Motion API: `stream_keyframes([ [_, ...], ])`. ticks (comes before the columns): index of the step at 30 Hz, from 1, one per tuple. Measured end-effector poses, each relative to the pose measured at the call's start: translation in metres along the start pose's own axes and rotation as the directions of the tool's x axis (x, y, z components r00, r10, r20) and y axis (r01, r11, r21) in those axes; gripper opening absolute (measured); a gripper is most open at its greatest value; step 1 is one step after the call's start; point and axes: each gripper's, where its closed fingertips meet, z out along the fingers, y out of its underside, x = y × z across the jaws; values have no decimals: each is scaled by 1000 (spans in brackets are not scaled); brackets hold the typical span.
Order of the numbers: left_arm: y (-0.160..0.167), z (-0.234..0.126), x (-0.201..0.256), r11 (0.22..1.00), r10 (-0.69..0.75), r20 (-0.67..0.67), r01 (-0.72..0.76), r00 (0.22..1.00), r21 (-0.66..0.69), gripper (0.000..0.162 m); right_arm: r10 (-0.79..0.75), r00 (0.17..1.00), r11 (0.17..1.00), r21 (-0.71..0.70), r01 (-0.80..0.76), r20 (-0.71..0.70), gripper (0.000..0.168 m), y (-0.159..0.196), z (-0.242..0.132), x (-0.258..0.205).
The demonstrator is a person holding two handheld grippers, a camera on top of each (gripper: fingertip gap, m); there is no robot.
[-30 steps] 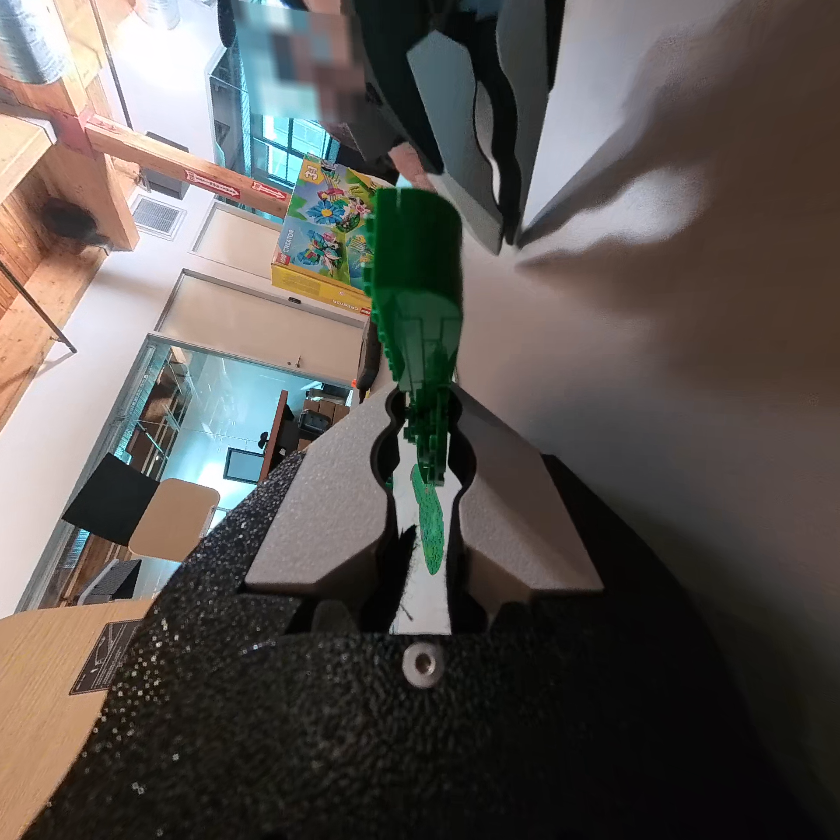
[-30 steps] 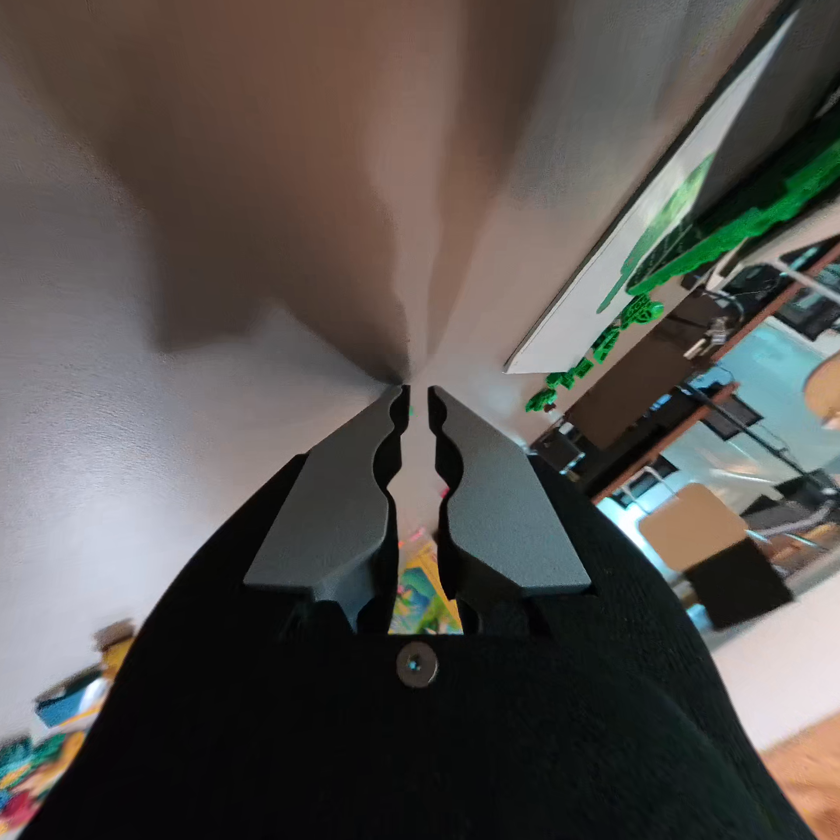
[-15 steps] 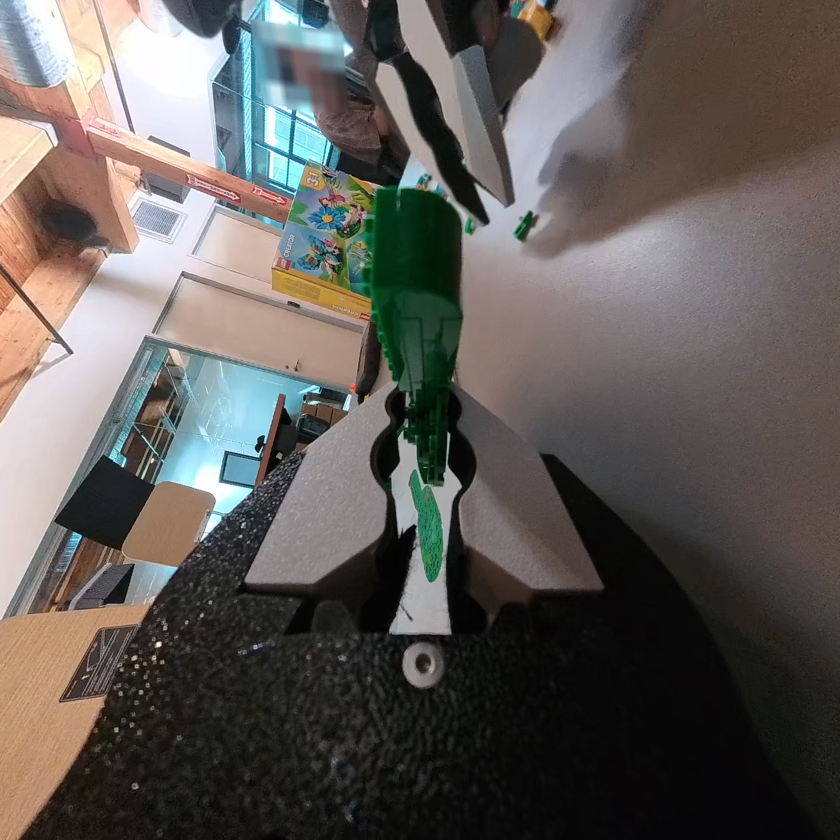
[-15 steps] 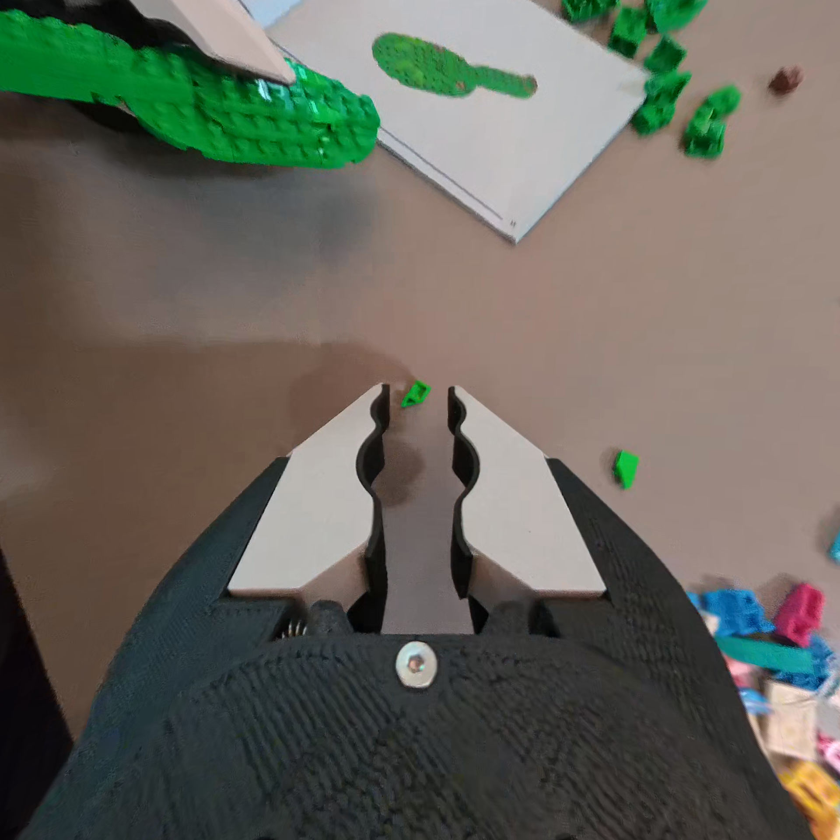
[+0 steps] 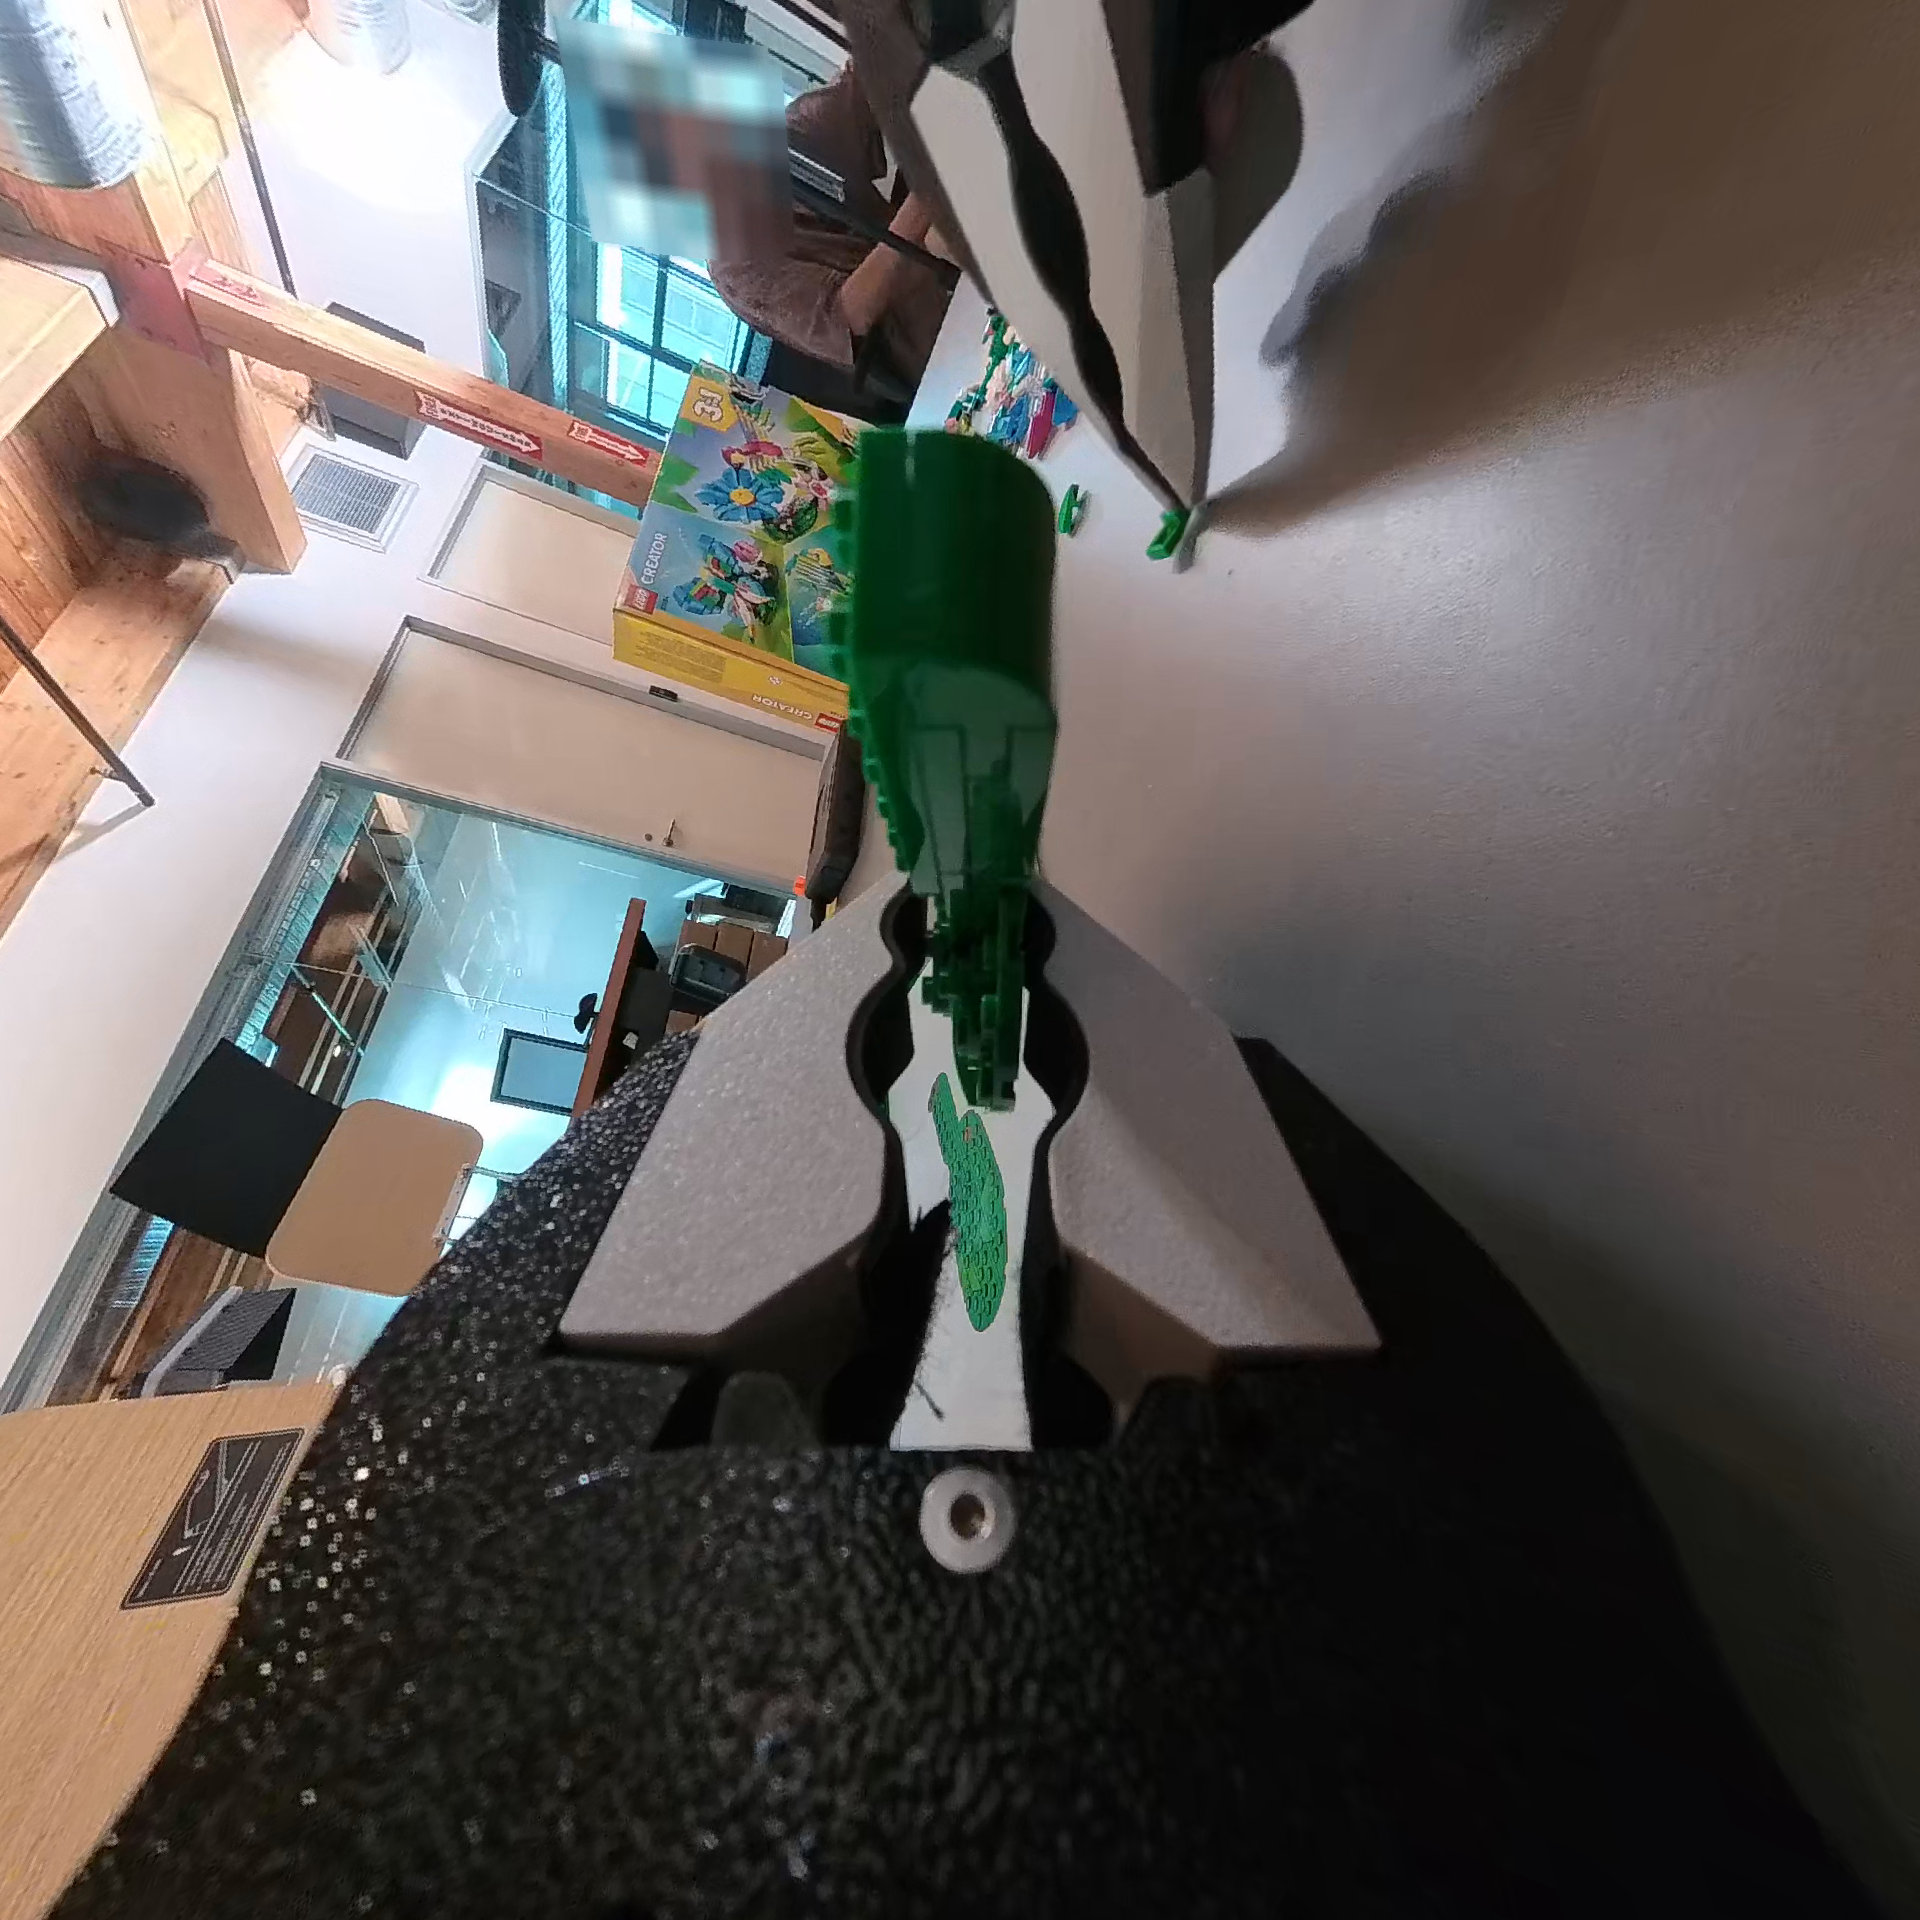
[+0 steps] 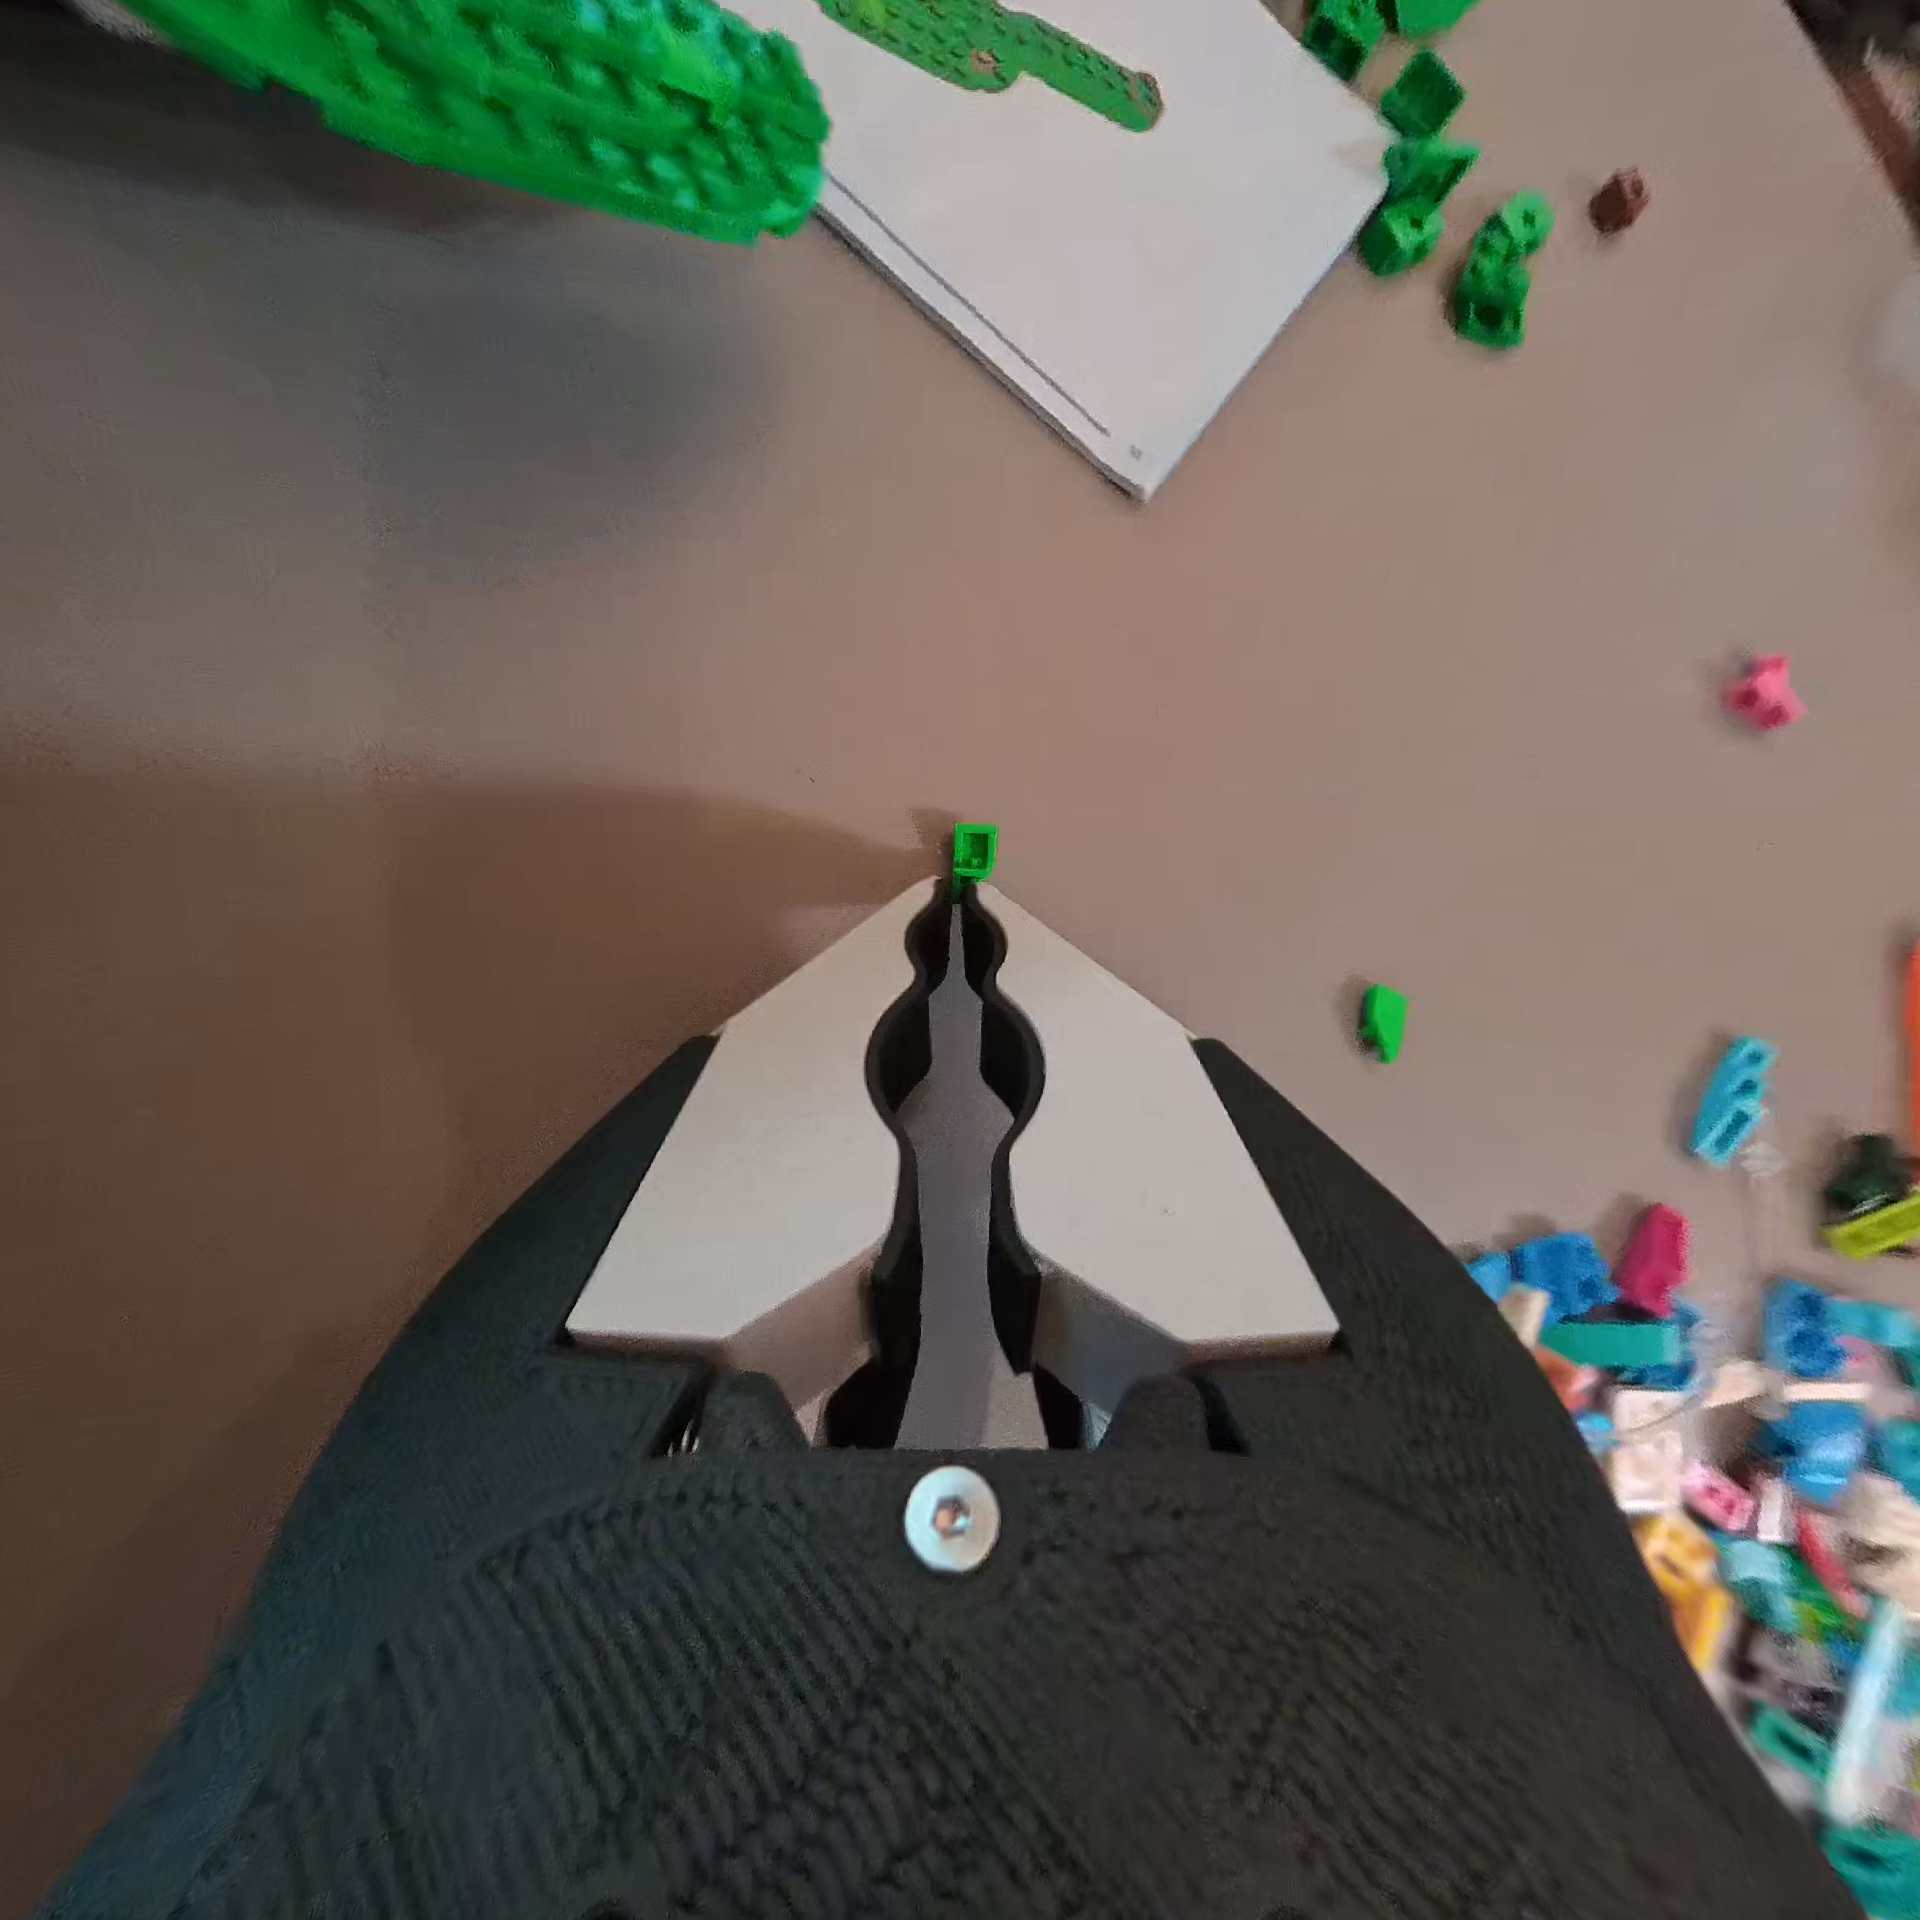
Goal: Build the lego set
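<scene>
- Lego leaf assembly (image 5: 951,623), dark green and studded, is pinched by its narrow stem end between the fingers of the left gripper (image 5: 971,935) and held in the air above the grey table (image 5: 1507,935).
- Right gripper (image 6: 961,894): its jaws are drawn together on a small green brick (image 6: 975,850), which sticks out past the fingertips at the table surface; the left wrist view shows the same tips meeting the brick (image 5: 1169,535).
- Beside that grip, a second loose green piece (image 6: 1382,1021) lies apart to the right, on bare table.
- Farther right, a heap of mixed bricks (image 6: 1745,1382), blue, pink, yellow and white, crowds the table edge; a lone pink brick (image 6: 1763,694) lies beyond it.
- Instruction booklet (image 6: 1091,229), white with a printed green leaf figure, lies flat ahead of the right gripper; the held leaf (image 6: 540,104) overhangs its near corner.
- Past the booklet sit several green bricks (image 6: 1455,208) and one brown piece (image 6: 1618,203).
- At the far end of the table stands the yellow set box (image 5: 738,561), partly hidden behind the held leaf.
</scene>
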Motion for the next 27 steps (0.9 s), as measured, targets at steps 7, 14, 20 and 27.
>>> stream_keyframes([
  [7, -8, 0, -2, 999, -44, -2, 44, 999, 21, 13, -599, 717, 755, 49, 654, -357, 0, -66, -22, -4],
  [14, -21, -2, -21, 992, -97, 60, 92, 993, 82, 13, -839, -180, 18, -358, 934, -513, 0, -117, -30, -28],
  [20, -25, -5, -23, 991, -94, 75, 86, 993, 101, 13, -764, -438, -216, -452, 865, -473, 0, -127, -27, -31],
  [27, -28, -10, -33, 986, -120, 116, 104, 986, 134, 13, -658, -578, -357, -476, 804, -483, 0, -128, -29, -41],
])
